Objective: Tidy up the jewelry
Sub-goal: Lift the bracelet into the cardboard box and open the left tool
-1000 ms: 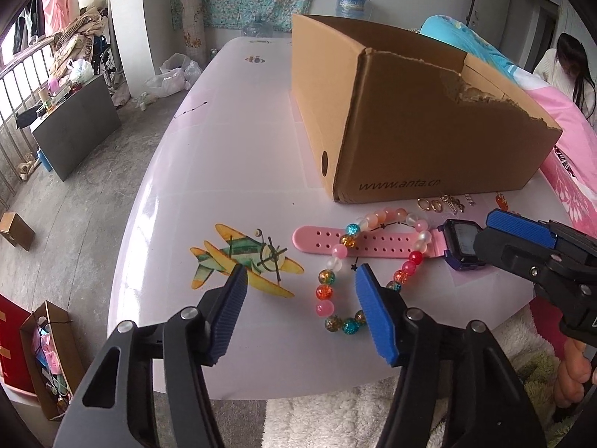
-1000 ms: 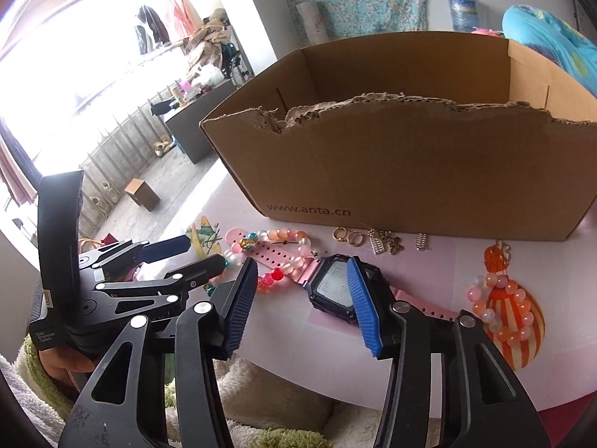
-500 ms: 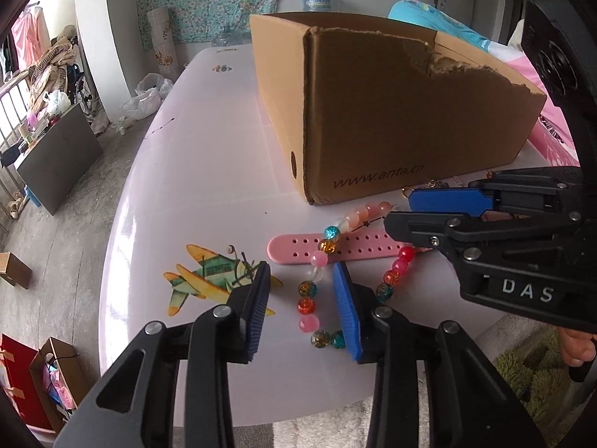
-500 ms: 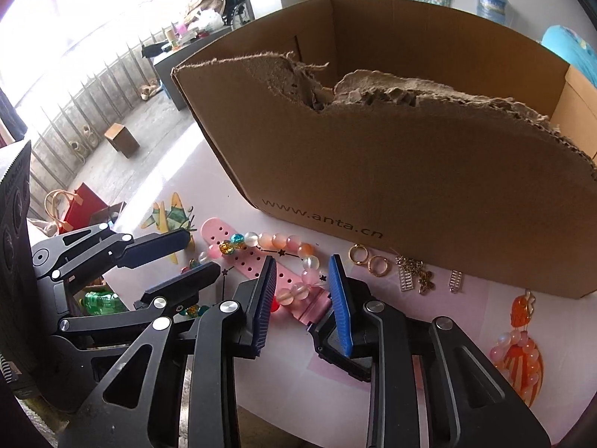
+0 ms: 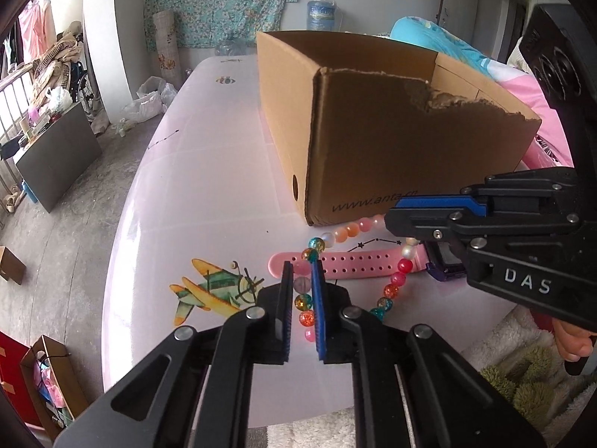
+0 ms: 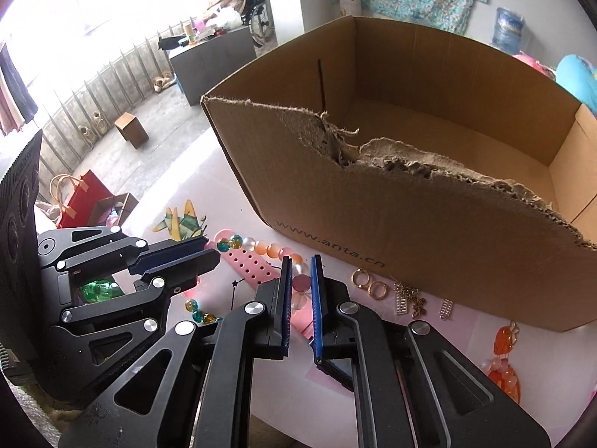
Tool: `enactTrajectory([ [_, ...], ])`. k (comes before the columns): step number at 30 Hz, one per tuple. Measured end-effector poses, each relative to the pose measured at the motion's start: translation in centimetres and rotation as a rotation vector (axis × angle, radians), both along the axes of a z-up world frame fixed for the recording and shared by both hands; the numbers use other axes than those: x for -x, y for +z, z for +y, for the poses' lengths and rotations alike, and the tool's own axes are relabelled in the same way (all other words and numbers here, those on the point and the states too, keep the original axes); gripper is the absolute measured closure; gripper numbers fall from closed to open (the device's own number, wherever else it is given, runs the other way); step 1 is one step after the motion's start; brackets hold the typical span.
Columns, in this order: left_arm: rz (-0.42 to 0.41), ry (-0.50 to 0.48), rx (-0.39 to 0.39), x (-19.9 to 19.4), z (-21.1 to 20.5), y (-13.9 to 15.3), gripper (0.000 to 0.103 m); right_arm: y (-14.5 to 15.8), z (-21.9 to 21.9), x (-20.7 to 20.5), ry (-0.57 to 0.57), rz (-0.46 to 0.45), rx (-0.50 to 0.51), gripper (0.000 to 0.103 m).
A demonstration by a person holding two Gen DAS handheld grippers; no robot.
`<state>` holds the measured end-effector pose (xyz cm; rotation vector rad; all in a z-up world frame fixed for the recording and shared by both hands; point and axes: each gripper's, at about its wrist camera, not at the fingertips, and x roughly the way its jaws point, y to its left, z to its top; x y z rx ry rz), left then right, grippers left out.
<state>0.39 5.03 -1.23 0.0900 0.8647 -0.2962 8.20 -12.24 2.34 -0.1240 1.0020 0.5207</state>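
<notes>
Between the left gripper's [image 5: 301,275] closing jaws sits one side of the bead bracelet [image 5: 396,286], beads squeezed by both pads, and only this view shows the long bare table [image 5: 209,171] past the gripper's left. From the right gripper [image 6: 301,276], also closing on pale beads of the bracelet's other side, I see inside the torn cardboard box [image 6: 429,224] just ahead, plus gold rings [image 6: 367,283] and small charms to its right. Under the shiny many-colored beads lies a pink watch [image 5: 347,263].
</notes>
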Motion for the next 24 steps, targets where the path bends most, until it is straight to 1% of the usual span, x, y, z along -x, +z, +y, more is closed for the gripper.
enactTrajectory([
  [5, -0.03, -0.002, 0.071, 1.1, 0.6, 2.6, 0.094, 2.2, -2.8, 1.4, 0.001, -0.03, -0.085, 0.095],
  [8, -0.08, -0.017, 0.113, 2.0, 0.7, 5.1, 0.094, 3.8, -4.6, 2.4, 0.012, -0.068, -0.134, 0.095],
  [12, -0.148, -0.075, 0.204, 2.6, 0.6, 9.3, 0.094, 6.5, -5.6, 3.3, 0.037, -0.162, -0.187, 0.095],
  [16, -0.234, -0.118, 0.234, 1.2, -0.4, 13.6, 0.094, 9.4, -7.5, 2.1, 0.039, -0.278, -0.223, 0.095],
  [18, -0.252, -0.13, 0.248, -0.6, -1.1, 15.2, 0.094, 10.1, -7.9, 0.3, 0.026, -0.314, -0.235, 0.095],
  [19, -0.256, -0.136, 0.248, -1.7, -1.5, 15.6, 0.094, 10.0, -8.1, -1.0, 0.016, -0.31, -0.243, 0.095],
  [21, -0.24, -0.128, 0.229, -4.2, -2.4, 15.8, 0.094, 9.4, -8.6, -4.0, -0.003, -0.258, -0.269, 0.095],
  [24, -0.162, -0.118, 0.209, -8.7, -3.8, 14.6, 0.094, 7.3, -7.0, -9.5, -0.041, -0.152, -0.251, 0.095],
])
